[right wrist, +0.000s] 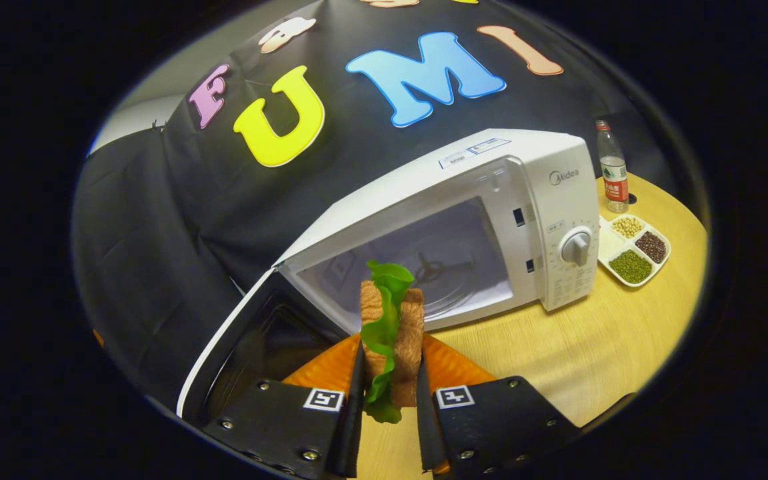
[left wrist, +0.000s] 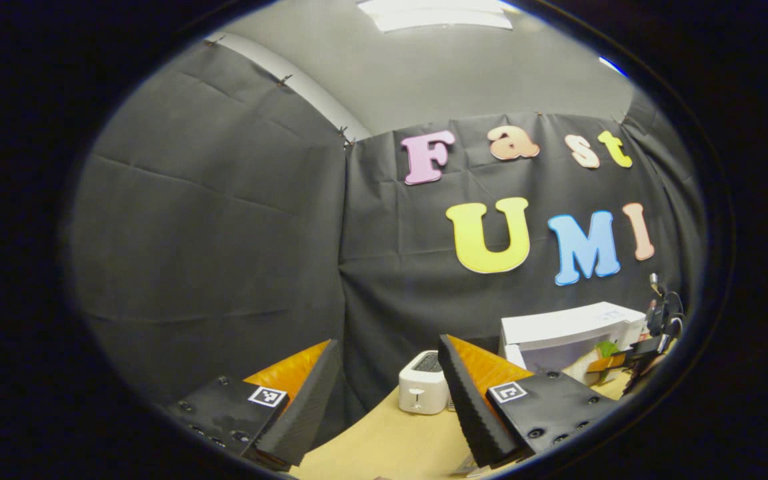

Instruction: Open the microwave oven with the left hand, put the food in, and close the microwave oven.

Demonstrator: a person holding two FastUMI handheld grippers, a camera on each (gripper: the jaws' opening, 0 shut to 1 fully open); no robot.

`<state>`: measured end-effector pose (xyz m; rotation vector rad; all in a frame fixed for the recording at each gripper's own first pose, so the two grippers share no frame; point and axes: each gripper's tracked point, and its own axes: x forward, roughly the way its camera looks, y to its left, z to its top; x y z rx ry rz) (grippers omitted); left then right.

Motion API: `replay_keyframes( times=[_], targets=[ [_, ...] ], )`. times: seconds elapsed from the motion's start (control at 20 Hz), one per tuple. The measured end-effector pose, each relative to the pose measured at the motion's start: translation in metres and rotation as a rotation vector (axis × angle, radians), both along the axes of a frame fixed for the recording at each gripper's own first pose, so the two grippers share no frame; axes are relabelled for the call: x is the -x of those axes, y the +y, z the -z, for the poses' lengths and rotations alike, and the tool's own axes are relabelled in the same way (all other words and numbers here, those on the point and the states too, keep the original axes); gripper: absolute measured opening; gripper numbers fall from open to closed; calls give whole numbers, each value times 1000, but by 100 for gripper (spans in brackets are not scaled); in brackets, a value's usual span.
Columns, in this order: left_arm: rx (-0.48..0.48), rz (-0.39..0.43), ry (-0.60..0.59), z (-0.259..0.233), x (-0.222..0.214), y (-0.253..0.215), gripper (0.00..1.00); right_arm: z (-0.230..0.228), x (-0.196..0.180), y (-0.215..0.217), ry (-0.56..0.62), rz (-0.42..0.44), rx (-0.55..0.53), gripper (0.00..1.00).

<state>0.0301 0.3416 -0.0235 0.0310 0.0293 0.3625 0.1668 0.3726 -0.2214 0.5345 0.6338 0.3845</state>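
Your right tongs (right wrist: 388,400) clamp the sandwich (right wrist: 392,333) — lettuce between bread slices — held upright just before the open microwave oven (right wrist: 491,200), its door (right wrist: 251,340) swung left. Your left tongs (left wrist: 387,407) gape wide over the worktop (left wrist: 384,440), a toaster (left wrist: 423,383) beyond.

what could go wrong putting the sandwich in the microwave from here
The sandwich is pinched upright in the right gripper, with lettuce hanging loose; it could slip out or snag on the microwave opening. The open door stands close on the left, so a wide approach might bump it. The left gripper is open and idle beside the toaster.
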Motion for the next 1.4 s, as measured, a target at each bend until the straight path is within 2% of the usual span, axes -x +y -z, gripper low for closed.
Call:
replay_keyframes(
  times=[0.1, 0.65, 0.7, 0.75, 0.8, 0.9, 1.0, 1.05, 1.1, 1.15, 1.2, 1.3, 1.4],
  targets=[
    [0, -11, 10, 6, -5, 12, 99, 4, -16, 11, -21, 26, -8, 36],
    [7, -29, 87, 35, -23, 34, 99, 37, -90, 48, -114, 115, -12, 36],
    [2, -29, 96, 37, -24, 34, 94, 41, -95, 50, -120, 118, -9, 36],
    [-5, -30, 107, 39, -24, 34, 94, 45, -100, 52, -124, 120, -9, 36],
    [-8, -30, 117, 42, -24, 35, 98, 45, -106, 54, -131, 121, -30, 36],
    [-5, -30, 127, 45, -25, 33, 95, 49, -117, 59, -132, 125, -62, 35],
    [-6, -27, 129, 46, -24, 32, 98, 57, -128, 56, -131, 142, -42, 36],
    [-11, -25, 130, 48, -24, 32, 98, 62, -133, 52, -126, 156, -35, 41],
    [-17, -25, 133, 46, -23, 32, 94, 66, -136, 49, -119, 168, -35, 41],
    [-23, -25, 135, 46, -19, 31, 98, 69, -140, 46, -113, 184, -28, 41],
    [-26, -26, 139, 47, -17, 31, 94, 70, -143, 42, -113, 199, -21, 41],
    [-23, -33, 146, 50, -16, 34, 98, 73, -147, 40, -112, 211, -18, 41],
    [-15, -39, 149, 54, -15, 34, 98, 82, -149, 32, -108, 238, 45, 41]
  ],
)
